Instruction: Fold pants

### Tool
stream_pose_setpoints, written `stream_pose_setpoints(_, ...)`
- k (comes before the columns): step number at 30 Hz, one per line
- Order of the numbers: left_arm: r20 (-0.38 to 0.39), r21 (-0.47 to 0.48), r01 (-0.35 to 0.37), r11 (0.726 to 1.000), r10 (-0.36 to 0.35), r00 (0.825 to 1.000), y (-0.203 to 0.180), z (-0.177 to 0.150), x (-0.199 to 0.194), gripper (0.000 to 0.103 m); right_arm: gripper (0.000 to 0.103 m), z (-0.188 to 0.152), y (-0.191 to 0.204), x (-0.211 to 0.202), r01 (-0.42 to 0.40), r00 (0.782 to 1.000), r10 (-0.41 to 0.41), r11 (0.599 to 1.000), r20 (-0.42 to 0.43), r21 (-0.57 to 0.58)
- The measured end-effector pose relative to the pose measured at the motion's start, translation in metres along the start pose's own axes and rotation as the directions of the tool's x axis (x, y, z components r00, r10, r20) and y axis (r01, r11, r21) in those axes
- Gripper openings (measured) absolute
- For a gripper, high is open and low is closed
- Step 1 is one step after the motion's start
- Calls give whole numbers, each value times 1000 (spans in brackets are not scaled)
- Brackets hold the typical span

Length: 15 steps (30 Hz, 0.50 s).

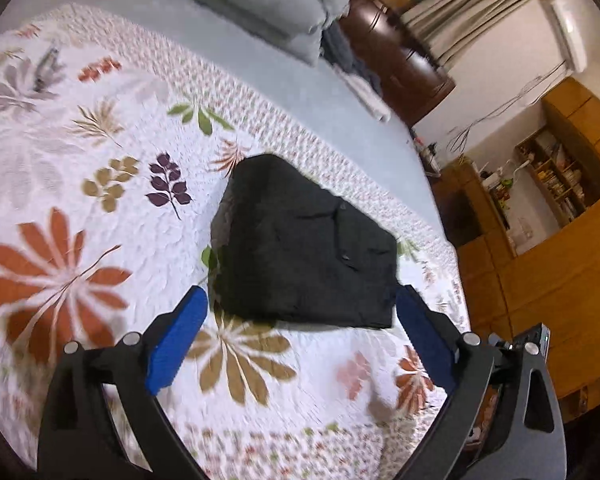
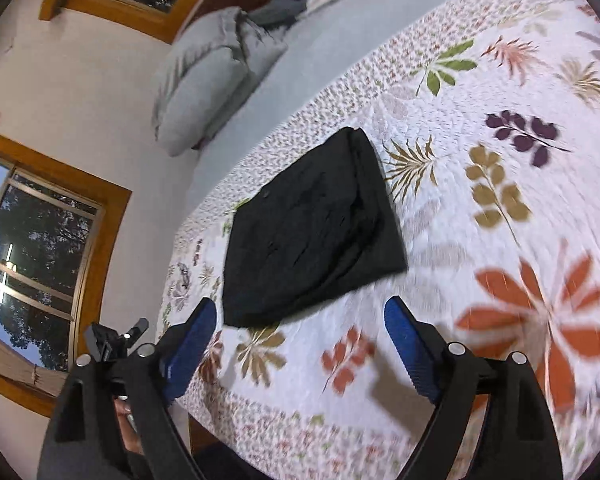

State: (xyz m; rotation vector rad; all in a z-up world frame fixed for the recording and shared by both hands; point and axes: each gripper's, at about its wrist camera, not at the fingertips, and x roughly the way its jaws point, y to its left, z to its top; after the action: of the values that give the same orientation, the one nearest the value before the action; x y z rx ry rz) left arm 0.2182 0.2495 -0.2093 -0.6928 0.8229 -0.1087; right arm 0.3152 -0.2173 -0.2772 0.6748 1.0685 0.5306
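Black pants (image 1: pixel 306 240) lay folded in a compact bundle on the floral quilt (image 1: pixel 80 208); left gripper (image 1: pixel 302 300) and right gripper (image 2: pixel 300 308) hovered spread wide, grasping nothing.

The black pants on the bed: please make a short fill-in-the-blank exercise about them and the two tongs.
1. The black pants lie ____ into a compact bundle on the floral quilt.
2. The left tongs are ____, holding nothing.
3. The blue pads of the right tongs do ____ touch the pants.
4. The grey pillows rest on the plain ____ beyond the quilt.

Missing words: folded; open; not; sheet
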Motion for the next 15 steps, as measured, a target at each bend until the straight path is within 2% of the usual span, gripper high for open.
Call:
stream_pose_setpoints(4,50,50,-21,999,18,999,-27,-21,-53,96,88,-41,32,-53,20,998,-16,998,64,-51)
stream_pose_setpoints(7,102,94,-53,994,44,994,-51,-40,-93,100,93,-70,57,-91,22,993,-13,997,115,-80)
stream_pose_setpoints(12,187,183,-158,970,123,975,-98,-78,-157,100,97,-113,91,-142,68,982,-42,988,182,-140)
stream_pose_setpoints(15,223,231,-223,947,171,960,-120,-98,-183,100,98,-137,110,-172,78,977,-44,984,208,-159)
